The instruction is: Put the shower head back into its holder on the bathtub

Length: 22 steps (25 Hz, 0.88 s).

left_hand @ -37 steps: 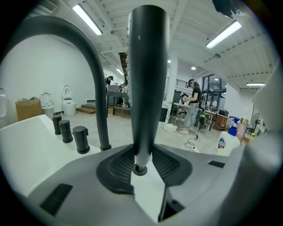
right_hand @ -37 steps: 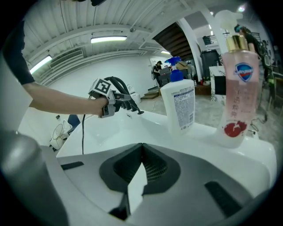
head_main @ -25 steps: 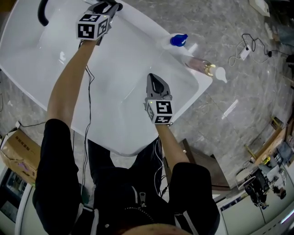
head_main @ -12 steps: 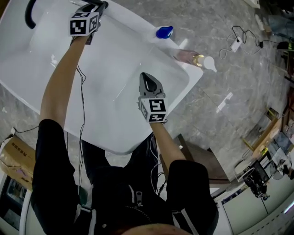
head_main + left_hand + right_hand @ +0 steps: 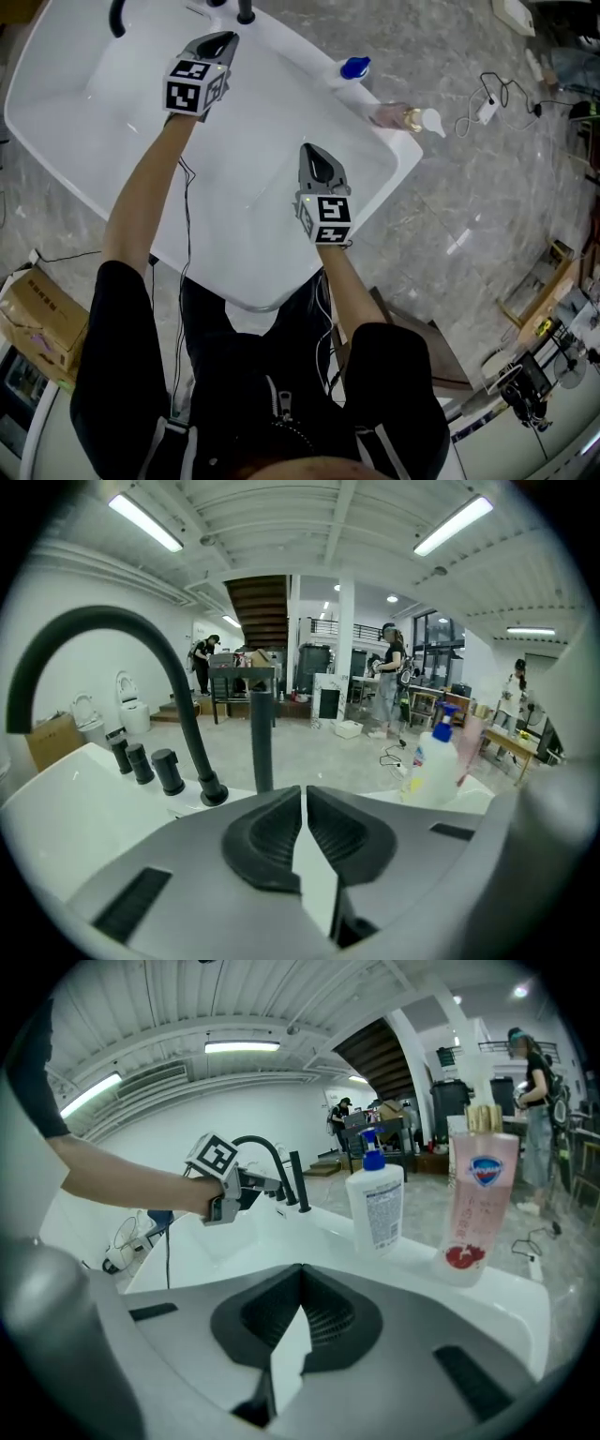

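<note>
The shower head [image 5: 262, 735] is a slim black wand standing upright in its holder on the white bathtub's [image 5: 281, 47] far rim, beside the curved black spout [image 5: 150, 658] and black knobs [image 5: 141, 761]. In the head view the wand [image 5: 246, 11] shows at the top edge. My left gripper [image 5: 225, 39] hangs over the tub just short of it; its jaws have just been closing and are shut with nothing between them [image 5: 305, 794]. My right gripper [image 5: 314, 155] is shut and empty over the tub's middle [image 5: 302, 1274], and its view shows the left gripper [image 5: 267, 1185].
On the tub's right rim stand a white bottle with a blue cap [image 5: 354, 67], a pink bottle [image 5: 394, 114] and a white pump top [image 5: 433, 120]. A cardboard box [image 5: 37, 314] lies on the marble floor at the left. People stand far off in the room [image 5: 389, 682].
My left gripper has drawn back from the fittings on the far rim and its jaws have shut empty. The right gripper has risen slightly.
</note>
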Available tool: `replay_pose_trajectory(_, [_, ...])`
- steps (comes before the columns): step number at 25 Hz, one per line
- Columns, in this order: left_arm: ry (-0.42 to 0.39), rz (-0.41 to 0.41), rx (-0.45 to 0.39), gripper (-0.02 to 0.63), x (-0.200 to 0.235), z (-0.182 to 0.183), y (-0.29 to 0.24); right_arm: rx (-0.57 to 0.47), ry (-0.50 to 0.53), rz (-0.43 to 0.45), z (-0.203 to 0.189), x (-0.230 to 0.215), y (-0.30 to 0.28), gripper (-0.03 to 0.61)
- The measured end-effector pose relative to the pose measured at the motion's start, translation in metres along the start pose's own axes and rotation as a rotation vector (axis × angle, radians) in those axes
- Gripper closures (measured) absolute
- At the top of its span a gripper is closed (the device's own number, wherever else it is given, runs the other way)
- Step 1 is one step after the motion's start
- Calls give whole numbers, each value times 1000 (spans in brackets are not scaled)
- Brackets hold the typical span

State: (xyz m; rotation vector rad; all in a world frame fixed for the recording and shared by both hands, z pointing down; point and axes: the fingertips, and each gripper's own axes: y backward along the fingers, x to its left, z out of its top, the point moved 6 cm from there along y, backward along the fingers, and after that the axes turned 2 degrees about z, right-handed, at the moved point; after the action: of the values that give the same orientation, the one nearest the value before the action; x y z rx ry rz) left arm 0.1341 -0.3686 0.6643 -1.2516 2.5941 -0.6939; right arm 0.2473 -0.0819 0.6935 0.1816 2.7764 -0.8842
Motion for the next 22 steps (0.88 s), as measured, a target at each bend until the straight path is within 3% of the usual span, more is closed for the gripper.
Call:
replay_pose_trajectory(5, [-95, -39, -23, 583, -28, 20, 78, -33, 43, 29, 44, 26, 14, 572])
replay_pose_trajectory(15, [82, 116, -187, 583, -34, 90, 276, -181, 151, 133, 173, 107, 76, 571])
replay_pose_trajectory(22, [86, 159, -280, 583, -41, 136, 362, -270, 201, 167, 233, 150, 124, 572])
